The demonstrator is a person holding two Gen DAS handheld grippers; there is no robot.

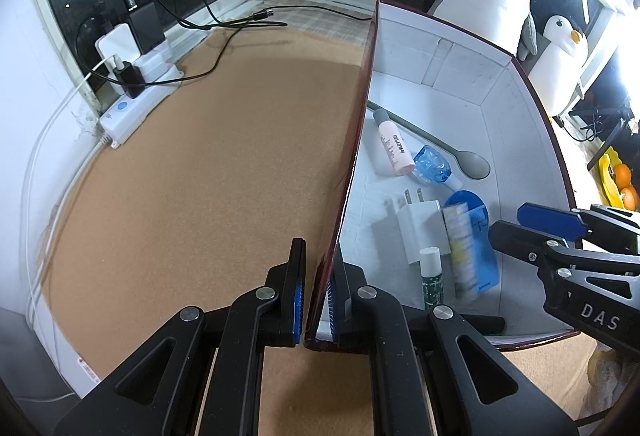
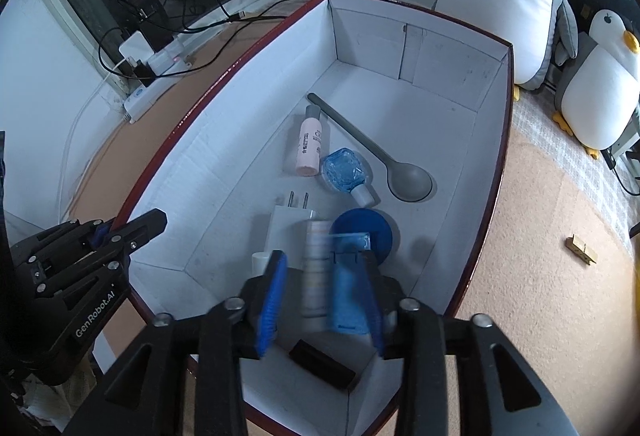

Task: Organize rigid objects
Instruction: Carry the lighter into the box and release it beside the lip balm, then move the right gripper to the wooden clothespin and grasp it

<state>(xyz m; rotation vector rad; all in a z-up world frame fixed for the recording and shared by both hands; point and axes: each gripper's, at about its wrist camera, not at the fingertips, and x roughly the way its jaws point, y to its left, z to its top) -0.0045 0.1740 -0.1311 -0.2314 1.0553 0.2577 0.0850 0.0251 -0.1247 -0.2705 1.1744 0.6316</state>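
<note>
A speckled cork-brown tabletop carries a large, rectangular cardboard box with white inside walls and a dark red rim. The left gripper clamps that box's near side wall, one ribbed blue pad on each face of the thin board.

On the box's white floor lie, from far to near, a long grey matte spoon set diagonally, a pale pink cylindrical plastic bottle with a grey cap just beside its handle, and a faceted clear-blue bottle with a white cap touching the pink one's base. Nearer are a white boxy plug adapter with two metal prongs, a round blue disc and a small black block.

The right gripper hangs over the box with jaws parted; a blurred blue-backed packet holding a pale striped tube sits between the pads, apparently loose from them. A white-capped green tube stands alongside.
</note>
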